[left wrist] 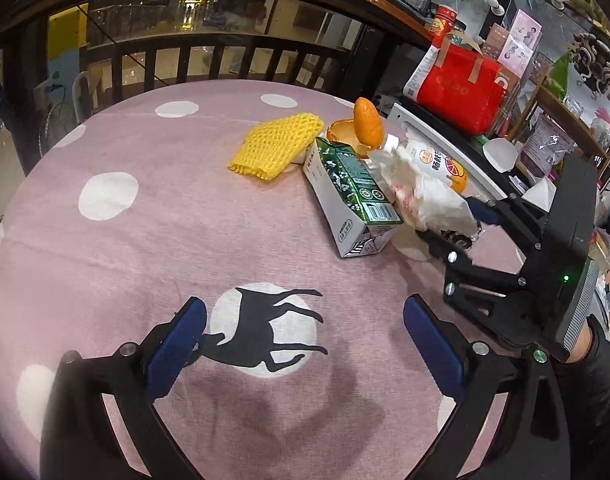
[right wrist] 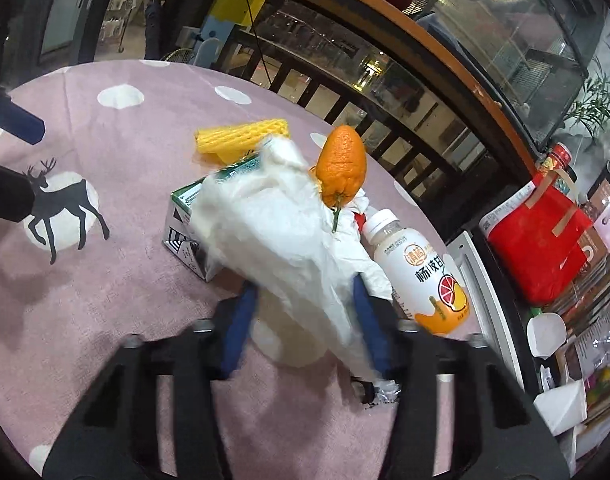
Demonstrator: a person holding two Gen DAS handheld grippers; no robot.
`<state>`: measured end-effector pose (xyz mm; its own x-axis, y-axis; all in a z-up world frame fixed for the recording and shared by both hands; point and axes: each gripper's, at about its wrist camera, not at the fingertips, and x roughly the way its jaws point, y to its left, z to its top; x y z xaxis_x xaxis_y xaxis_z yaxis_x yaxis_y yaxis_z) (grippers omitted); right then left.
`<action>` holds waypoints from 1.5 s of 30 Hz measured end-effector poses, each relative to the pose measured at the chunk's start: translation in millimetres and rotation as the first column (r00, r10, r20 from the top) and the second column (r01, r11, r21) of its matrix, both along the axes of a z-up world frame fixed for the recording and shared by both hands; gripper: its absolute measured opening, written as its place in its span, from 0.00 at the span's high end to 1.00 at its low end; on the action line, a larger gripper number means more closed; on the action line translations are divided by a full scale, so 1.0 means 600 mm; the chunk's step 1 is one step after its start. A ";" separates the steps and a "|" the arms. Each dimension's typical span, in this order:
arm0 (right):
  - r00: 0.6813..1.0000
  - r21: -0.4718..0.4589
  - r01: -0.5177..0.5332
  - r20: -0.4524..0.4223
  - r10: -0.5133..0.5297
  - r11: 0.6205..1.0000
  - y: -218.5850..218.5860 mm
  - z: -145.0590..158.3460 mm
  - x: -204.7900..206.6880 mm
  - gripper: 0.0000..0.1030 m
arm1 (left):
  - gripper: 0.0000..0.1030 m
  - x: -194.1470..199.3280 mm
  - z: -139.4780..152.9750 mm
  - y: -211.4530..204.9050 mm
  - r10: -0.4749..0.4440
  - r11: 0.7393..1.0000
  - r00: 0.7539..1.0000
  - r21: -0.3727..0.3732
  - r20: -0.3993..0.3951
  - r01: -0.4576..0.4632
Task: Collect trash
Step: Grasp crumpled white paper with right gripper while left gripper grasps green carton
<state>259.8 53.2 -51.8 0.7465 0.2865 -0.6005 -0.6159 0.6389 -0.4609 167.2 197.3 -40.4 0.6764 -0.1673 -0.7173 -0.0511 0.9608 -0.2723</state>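
White and crumpled, the plastic bag (right wrist: 289, 248) sat clamped between the blue fingers (right wrist: 237, 328) of the right gripper (right wrist: 301, 320), billowing forward from them and blurred at its edges, with red print on one fold. Just ahead of that gripper lay a green-and-white carton (right wrist: 185, 220), an orange fruit (right wrist: 341, 166), a yellow foam net (right wrist: 241, 140) and, to its right, a white drink bottle (right wrist: 421, 276). The left gripper (left wrist: 305, 344) hung spread wide and empty above the deer-print pink tablecloth (left wrist: 145, 240), the trash ahead to its right.
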 end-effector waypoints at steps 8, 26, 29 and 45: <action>0.998 0.142 -0.029 -0.044 0.035 0.989 -0.031 0.041 -0.029 0.93 | 0.06 0.011 -0.009 0.006 0.005 1.000 1.000 -0.023 -0.012 -0.006; 0.993 0.418 0.062 -0.113 -0.016 0.906 -0.166 0.140 -0.103 0.93 | 0.06 0.108 0.003 -0.088 -0.046 0.999 0.998 0.001 -0.033 0.046; 0.992 0.428 0.070 -0.125 -0.018 0.901 -0.180 0.138 -0.114 0.93 | 0.08 0.143 -0.007 -0.102 -0.030 0.998 0.997 0.062 -0.065 0.034; 0.987 0.445 0.077 -0.163 -0.004 0.892 -0.196 0.122 -0.134 0.93 | 0.31 0.277 -0.043 -0.096 -0.017 0.982 0.954 0.176 -0.299 0.073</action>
